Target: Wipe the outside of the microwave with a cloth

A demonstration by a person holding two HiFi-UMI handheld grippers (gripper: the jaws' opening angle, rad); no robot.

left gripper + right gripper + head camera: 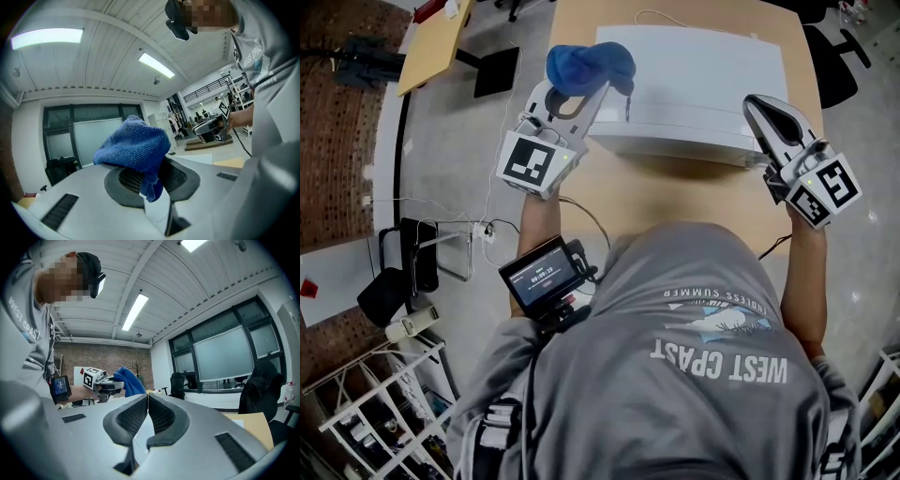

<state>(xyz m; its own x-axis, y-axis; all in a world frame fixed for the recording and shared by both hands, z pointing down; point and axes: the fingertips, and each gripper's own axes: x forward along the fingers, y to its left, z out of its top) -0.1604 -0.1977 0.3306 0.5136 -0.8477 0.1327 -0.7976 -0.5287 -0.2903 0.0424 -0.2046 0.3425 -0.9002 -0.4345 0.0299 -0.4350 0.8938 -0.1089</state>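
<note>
The white microwave [694, 84] stands on the wooden table [675, 202], seen from above. My left gripper [586, 89] is at its left front corner, shut on a bunched blue cloth [589, 66] that rests over the top edge there. In the left gripper view the cloth [136, 150] bulges up from between the jaws of the left gripper [150, 176]. My right gripper [757, 105] is at the microwave's right front corner. In its own view the right gripper [148, 397] has its jaws pressed together with nothing between them. That view also shows the cloth [129, 380] across from it.
A small screen device [542, 275] is strapped to the left forearm. A black office chair [839, 56] stands at the back right. A second small table [431, 42] is at the back left. Cables and a power strip [478, 230] lie on the floor.
</note>
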